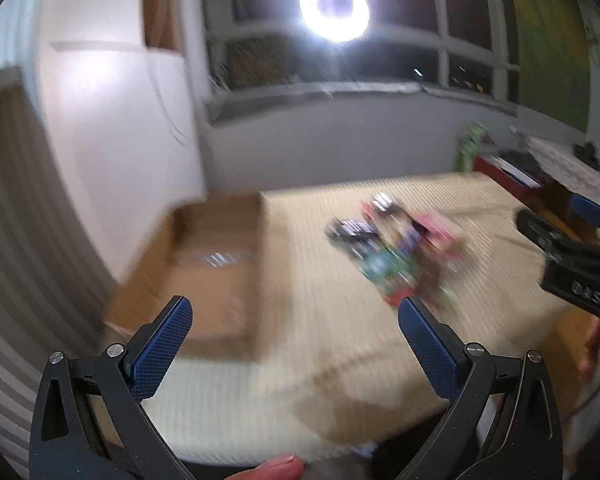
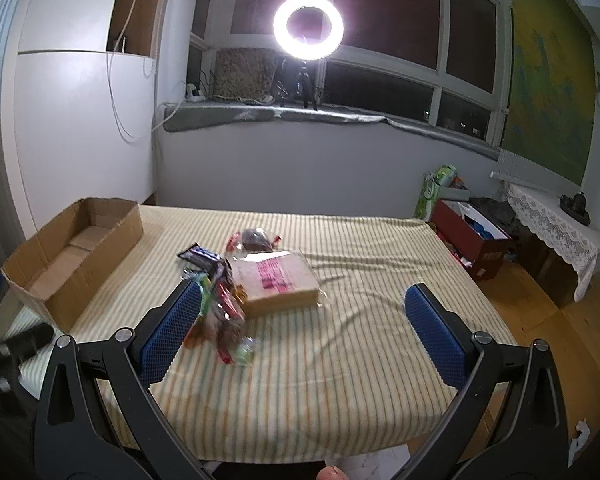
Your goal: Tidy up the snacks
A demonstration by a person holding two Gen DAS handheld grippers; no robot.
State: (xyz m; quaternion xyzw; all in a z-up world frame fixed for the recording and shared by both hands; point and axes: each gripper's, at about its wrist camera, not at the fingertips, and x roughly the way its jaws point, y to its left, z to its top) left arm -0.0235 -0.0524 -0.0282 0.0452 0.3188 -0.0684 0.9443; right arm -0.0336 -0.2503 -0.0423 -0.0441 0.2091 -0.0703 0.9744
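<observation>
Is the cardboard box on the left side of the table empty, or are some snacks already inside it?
Empty. The right wrist view shows the cardboard box open on top with only its bare bottom visible; the snacks all lie outside on the striped cloth.

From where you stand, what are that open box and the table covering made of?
The box looks like plain brown corrugated cardboard: matte, with folded flaps and creases. The table covering seems to be woven cloth, cream with yellowish stripes; its wrinkles suggest soft fabric.
</observation>
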